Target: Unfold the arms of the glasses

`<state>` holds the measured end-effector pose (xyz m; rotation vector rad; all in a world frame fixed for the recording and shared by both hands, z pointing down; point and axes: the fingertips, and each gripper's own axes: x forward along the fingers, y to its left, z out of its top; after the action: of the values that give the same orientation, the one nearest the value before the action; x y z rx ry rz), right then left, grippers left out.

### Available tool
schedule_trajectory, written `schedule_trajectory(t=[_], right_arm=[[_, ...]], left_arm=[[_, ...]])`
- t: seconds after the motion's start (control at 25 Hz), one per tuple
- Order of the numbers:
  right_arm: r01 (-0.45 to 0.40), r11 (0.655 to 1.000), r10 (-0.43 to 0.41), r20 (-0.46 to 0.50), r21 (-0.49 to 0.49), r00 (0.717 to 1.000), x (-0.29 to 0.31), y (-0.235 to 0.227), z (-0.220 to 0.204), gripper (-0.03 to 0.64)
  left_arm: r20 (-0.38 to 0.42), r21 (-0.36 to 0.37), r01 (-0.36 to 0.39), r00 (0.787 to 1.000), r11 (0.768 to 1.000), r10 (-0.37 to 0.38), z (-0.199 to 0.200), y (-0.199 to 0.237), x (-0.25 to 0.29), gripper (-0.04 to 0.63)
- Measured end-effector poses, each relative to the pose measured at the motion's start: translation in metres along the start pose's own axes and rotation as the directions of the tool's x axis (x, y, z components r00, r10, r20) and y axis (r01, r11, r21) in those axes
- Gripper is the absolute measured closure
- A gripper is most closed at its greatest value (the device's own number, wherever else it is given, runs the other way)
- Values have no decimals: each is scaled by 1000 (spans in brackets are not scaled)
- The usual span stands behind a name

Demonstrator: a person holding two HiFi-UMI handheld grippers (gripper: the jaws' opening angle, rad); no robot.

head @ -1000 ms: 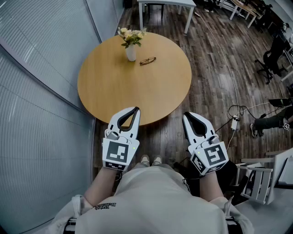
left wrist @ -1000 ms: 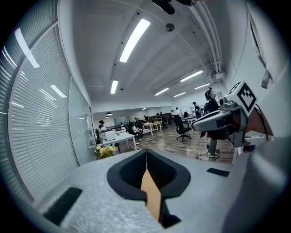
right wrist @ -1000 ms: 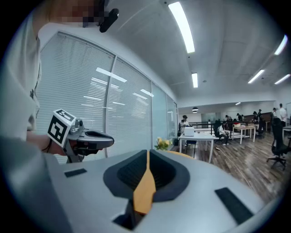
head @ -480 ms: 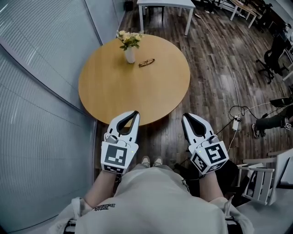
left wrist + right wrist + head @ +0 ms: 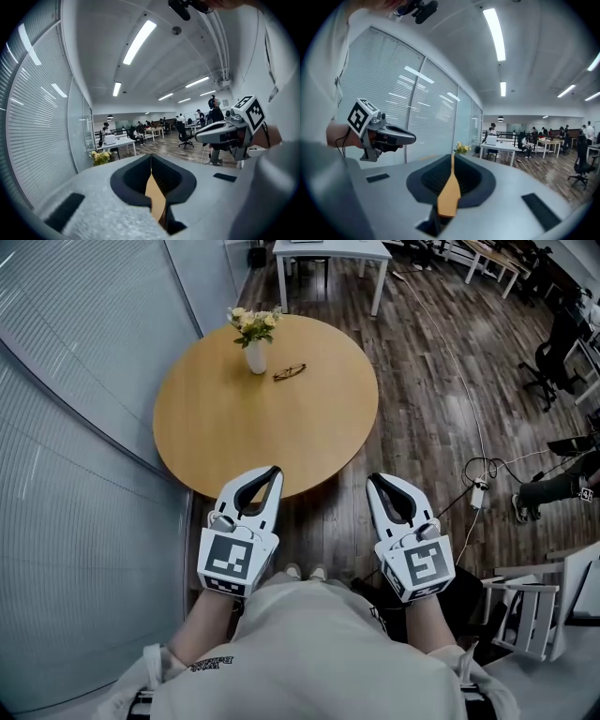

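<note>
Hovering by the six o'clock edge of the round worktop (image 5: pixel 234 427), left gripper (image 5: pixel 272 472) and right gripper (image 5: pixel 374 479) both show fingers clenched together, nothing between them. The glasses (image 5: pixel 290 372) lie far across at twelve o'clock, just to three o'clock of the flower vase (image 5: pixel 254 354), well apart from both grippers and seemingly folded, though too small to be sure. Nothing looks done yet: reaching, steadying the frame and swinging out both arms remain.
</note>
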<state>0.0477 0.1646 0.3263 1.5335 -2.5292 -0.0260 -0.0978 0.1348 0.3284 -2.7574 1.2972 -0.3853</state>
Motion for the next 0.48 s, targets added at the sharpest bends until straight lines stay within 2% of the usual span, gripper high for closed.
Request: schedule_trajectory(t=[0.48], right_arm=[[-3,998,2,12,63,1000,-8,-19,-12,577]], left_arm=[[-26,9,-50,998,999,50,-10,-5,8,572]])
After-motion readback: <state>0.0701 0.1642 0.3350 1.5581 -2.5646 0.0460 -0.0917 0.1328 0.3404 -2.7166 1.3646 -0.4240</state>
